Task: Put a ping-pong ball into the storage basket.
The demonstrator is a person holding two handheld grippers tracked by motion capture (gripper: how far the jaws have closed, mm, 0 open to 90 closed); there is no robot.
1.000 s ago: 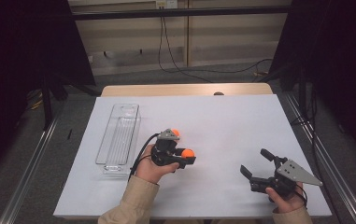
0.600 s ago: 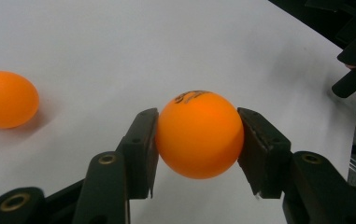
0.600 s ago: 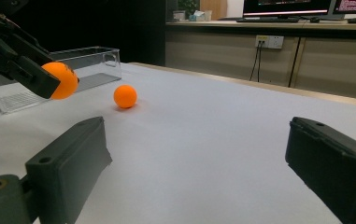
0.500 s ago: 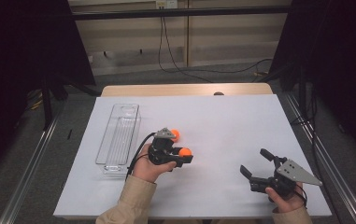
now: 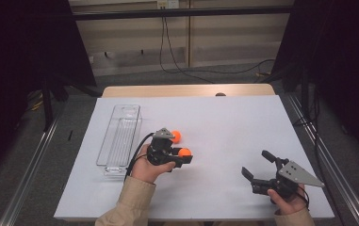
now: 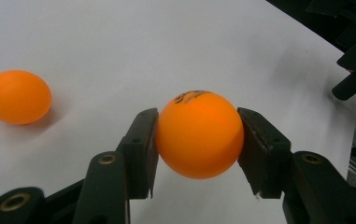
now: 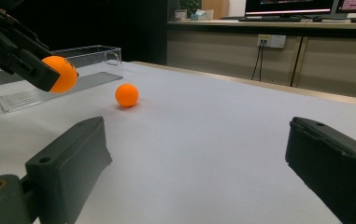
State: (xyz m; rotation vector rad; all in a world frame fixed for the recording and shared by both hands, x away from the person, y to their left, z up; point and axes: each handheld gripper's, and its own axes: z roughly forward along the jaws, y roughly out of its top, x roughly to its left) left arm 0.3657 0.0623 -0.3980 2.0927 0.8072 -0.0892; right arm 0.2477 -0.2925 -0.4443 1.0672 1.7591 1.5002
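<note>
An orange ball with black print (image 6: 199, 134) is clamped between the two black jaws of my left gripper (image 5: 184, 155), a little above the white table. From the right gripper view the same held ball (image 7: 61, 73) hangs at the far left. A second orange ball (image 5: 176, 136) (image 6: 17, 97) (image 7: 126, 94) rests loose on the table just beyond the left gripper. My right gripper (image 5: 258, 164) stands open near the front right of the table, its jaws wide apart with nothing between them.
A clear plastic tray (image 5: 120, 136) (image 7: 91, 63) lies lengthwise at the left of the white table sheet (image 5: 233, 127). A wooden table edge (image 5: 186, 90) runs along the back. Cables hang behind, and metal rails flank both sides.
The left gripper has drifted slightly toward the front left with the ball in it. The right gripper has stayed put.
</note>
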